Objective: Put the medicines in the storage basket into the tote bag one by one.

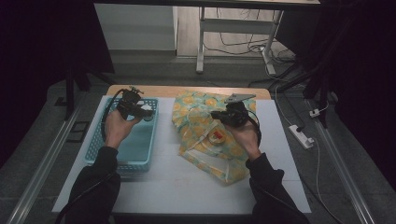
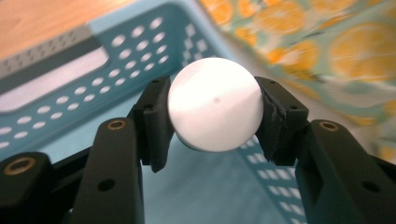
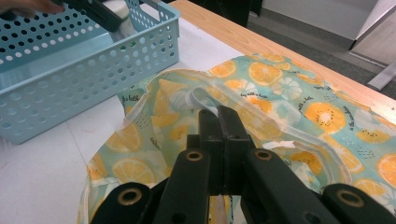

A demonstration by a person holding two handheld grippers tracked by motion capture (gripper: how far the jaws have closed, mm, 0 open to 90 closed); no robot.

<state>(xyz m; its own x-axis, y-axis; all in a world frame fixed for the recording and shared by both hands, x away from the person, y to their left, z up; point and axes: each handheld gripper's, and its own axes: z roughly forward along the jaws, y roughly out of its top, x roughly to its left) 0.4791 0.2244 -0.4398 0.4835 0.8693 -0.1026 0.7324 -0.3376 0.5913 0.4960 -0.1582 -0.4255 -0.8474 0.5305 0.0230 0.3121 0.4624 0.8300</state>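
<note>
A round white ball sits clamped between the pads of my left gripper. That gripper hangs over the far end of a light blue perforated basket, and the basket's wall lies right behind the ball. My right gripper hovers over a flat bag printed with orange slices, jaws pressed together just above the bag's clear rim. I cannot tell whether any of the rim is pinched between them. A round orange-red item shows inside the bag.
Basket and bag lie side by side on a white table top with a wooden far edge. The basket stands left of the bag in the right gripper view. A power strip and cables lie on the floor to the right.
</note>
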